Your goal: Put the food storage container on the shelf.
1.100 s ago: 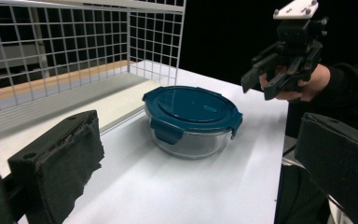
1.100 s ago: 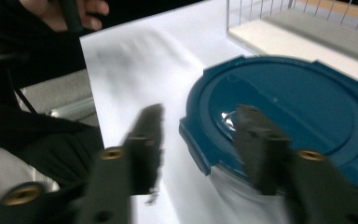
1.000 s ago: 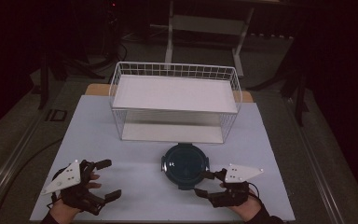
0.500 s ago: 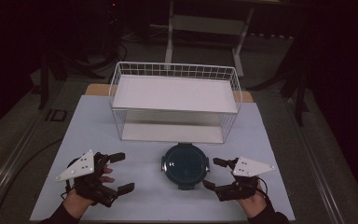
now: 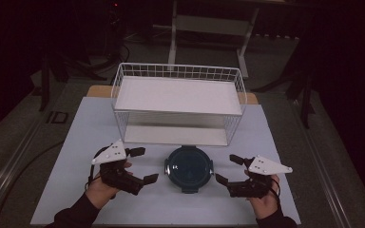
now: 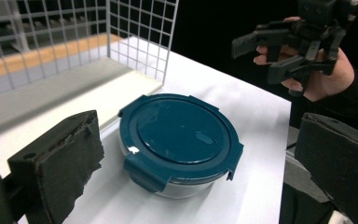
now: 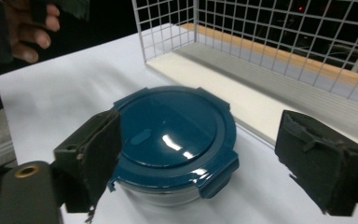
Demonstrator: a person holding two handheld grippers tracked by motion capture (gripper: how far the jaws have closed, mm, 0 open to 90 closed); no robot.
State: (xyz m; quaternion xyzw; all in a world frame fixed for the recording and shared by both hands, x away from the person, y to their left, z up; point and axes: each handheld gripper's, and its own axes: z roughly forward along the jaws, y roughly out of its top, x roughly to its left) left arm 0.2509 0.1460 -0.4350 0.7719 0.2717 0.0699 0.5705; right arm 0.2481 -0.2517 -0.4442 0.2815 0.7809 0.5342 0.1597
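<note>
A round container with a dark blue clip-on lid (image 5: 189, 167) stands on the white table top, just in front of the wire basket. My left gripper (image 5: 145, 165) hovers a little to its left, jaws open and empty, pointing at the container (image 6: 179, 135). My right gripper (image 5: 227, 169) is held close to the container's right side, apart from it. Its jaws have just been opening and stand wide, with nothing pressed between them. In the right gripper view the container (image 7: 175, 135) lies ahead between the two pads (image 7: 93, 158).
A white wire basket (image 5: 178, 71) with a white shelf board stands behind the container, its front wall close to the lid. The white table top (image 5: 76, 142) runs left and right of it. Dark floor and stand legs surround the table.
My left gripper has moved right, toward the container, and risen a little. My right gripper's jaws have spread wider and it has drawn slightly away from the container's rim.
</note>
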